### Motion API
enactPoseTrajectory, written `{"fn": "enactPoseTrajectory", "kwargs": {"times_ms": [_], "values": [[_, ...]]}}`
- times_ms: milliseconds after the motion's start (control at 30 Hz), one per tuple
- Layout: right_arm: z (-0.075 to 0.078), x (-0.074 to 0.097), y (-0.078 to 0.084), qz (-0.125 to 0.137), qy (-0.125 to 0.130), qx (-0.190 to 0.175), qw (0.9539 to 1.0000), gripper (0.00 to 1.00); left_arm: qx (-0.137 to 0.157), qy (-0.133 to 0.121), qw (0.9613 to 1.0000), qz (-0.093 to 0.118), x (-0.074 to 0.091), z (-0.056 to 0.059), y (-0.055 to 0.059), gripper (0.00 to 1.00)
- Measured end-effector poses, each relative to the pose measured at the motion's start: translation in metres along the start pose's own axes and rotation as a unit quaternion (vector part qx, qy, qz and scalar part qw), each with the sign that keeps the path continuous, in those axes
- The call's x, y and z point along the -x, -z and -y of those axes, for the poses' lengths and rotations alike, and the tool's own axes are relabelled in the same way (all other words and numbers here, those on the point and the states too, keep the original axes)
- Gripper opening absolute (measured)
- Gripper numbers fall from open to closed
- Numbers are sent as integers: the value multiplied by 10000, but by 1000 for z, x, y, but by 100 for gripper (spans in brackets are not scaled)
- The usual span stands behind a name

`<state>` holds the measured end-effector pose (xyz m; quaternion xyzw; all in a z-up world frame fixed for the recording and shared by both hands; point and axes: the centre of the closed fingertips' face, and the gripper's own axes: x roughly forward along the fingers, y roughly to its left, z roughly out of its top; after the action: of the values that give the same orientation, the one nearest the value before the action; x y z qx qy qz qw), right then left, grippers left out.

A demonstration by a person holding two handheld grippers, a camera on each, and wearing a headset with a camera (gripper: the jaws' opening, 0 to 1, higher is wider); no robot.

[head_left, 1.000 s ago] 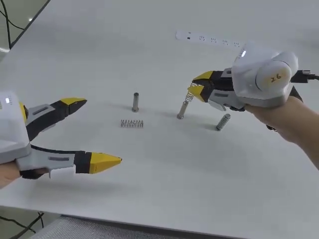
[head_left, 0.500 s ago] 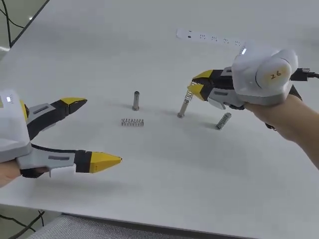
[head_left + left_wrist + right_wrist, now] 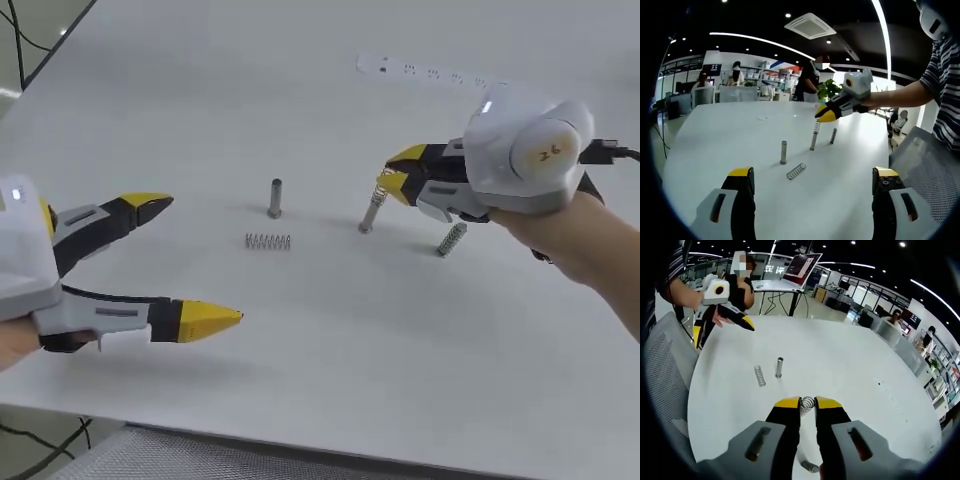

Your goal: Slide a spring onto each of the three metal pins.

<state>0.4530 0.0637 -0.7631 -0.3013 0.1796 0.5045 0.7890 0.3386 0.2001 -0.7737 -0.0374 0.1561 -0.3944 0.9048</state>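
Your right tongs [image 3: 392,172] are clamped on a spring [image 3: 806,403] that looks light and squashy, so squeeze softly across its coils above the pin [image 3: 369,215] just under their tips, while your left tongs [image 3: 205,262] gape wide, holding nothing.

Head view high above the white table [image 3: 330,380]; both gripper views low, facing each other across the bare pin [image 3: 783,152].

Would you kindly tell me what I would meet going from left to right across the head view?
The left gripper → bare pin → middle pin → spring-covered pin.
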Motion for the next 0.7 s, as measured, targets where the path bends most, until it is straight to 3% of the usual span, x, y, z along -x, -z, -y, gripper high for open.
{"fn": "enactPoseTrajectory", "kwargs": {"times_ms": [700], "values": [[-22,-22,31,-471,-311,1,9984,12,37,-57,10000,5,3,-3,1,97]]}}
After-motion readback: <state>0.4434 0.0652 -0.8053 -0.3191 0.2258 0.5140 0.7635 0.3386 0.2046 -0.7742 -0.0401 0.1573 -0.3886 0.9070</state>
